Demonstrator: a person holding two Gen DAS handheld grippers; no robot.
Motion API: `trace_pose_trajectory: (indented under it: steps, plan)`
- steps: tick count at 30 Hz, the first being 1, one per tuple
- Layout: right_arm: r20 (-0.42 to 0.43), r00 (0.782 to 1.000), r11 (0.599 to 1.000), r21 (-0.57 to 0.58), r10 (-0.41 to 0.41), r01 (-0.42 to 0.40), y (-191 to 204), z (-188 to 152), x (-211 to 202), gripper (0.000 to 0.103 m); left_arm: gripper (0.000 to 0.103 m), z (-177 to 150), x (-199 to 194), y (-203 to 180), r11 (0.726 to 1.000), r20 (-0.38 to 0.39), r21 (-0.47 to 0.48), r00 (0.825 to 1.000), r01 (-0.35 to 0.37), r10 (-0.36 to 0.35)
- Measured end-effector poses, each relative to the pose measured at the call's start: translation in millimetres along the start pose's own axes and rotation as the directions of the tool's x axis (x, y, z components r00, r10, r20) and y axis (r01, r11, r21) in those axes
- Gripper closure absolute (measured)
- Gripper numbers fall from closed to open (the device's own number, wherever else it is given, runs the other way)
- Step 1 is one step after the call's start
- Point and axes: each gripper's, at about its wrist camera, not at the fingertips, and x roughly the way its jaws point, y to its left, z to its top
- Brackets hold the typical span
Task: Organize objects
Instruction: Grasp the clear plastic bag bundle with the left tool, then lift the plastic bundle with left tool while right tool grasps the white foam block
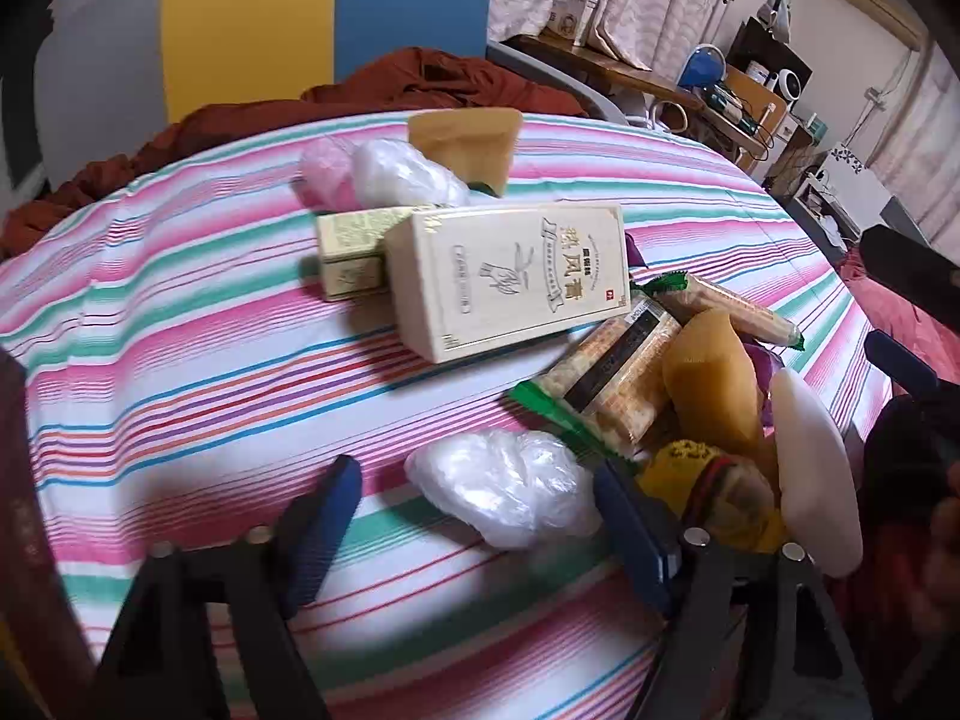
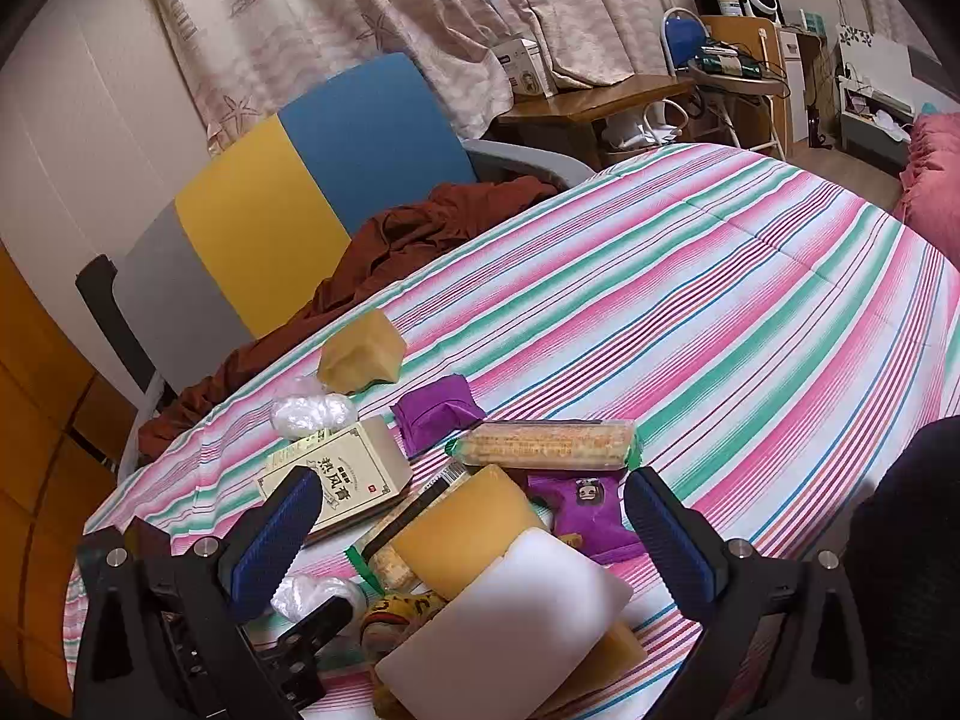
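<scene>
On the striped bed point(image 1: 180, 312), the left gripper point(image 1: 474, 516) sits low in the frame, jaws wide and holding nothing — a plastic bag point(image 1: 504, 486) between them. Centre: a cream box point(image 1: 510, 276). Lower right, the right gripper point(image 2: 468, 528) gapes empty over a white block point(image 2: 510, 612).

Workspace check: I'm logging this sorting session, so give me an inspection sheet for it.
Surface: striped cloth, rumpled.
Job's things: cream box, white block, yellow blocks, cracker packs, purple packets, all loosely piled.
Clutter: crumpled plastic bags; brown cloth at the far edge.
Grippers: left gripper open by a bag; right gripper open over the white block.
Cables: some on the far desk.
Surroundings: chair, curtains.
</scene>
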Motion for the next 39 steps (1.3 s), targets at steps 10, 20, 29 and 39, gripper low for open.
trace_pose_trajectory:
  steps: [10, 20, 29, 39]
  plan:
    - [-0.005, 1.000, 1.000, -0.016, -0.008, 0.008, 3, 0, 1, 0.000, 0.063, -24, -8, 19, 0.998, 0.062, -0.016, 0.996, 0.060, -0.059]
    - [-0.045, 0.999, 0.997, 0.072, -0.018, 0.021, -11, -1, 5, 0.000, 0.065, -67, -32, 20, 0.999, 0.133, 0.035, 0.991, -0.022, 0.017]
    - [-0.121, 0.981, 0.984, 0.080, -0.149, 0.159, -15, -14, -6, 0.000, 0.065, -68, -28, 20, 0.997, 0.161, 0.071, 0.987, -0.029, 0.017]
    - [-0.198, 0.955, 0.975, -0.012, -0.219, 0.222, -2, -24, 12, 0.009, 0.065, -70, -29, 23, 0.998, 0.182, 0.061, 0.983, -0.010, -0.002]
